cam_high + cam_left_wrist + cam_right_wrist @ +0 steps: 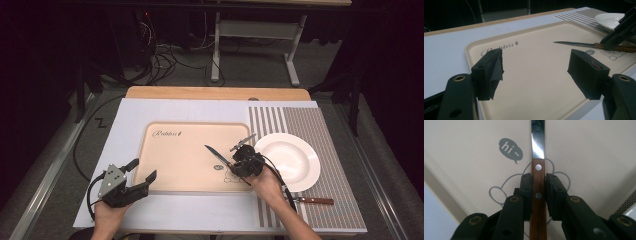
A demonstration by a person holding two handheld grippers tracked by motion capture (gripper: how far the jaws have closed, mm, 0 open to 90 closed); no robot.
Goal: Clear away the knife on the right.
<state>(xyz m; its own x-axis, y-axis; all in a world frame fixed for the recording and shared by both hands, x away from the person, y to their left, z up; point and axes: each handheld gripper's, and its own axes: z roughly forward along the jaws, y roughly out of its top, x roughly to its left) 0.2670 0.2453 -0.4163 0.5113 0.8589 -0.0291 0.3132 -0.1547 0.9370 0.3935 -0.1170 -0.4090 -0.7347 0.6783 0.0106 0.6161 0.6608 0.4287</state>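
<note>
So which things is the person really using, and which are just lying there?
Being used:
- knife, clamped by its wooden handle in the right claw
- tray, under the knife

Just lying about:
- plate, beside the tray
- fork, near the plate
- striped mat
- left claw, open and idle

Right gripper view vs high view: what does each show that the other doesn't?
Right gripper view alone: two rivets in the knife's wooden handle, the jaws closed on that handle from both sides, and a grey "hi~" speech bubble printed on the tray.

High view alone: the left gripper, jaws open, at the tray's near left corner; a white plate on the striped mat; a second wooden-handled utensil on the mat near the person's right forearm.

Both: the right gripper holding the knife over the beige tray, blade pointing away from the hand.
</note>
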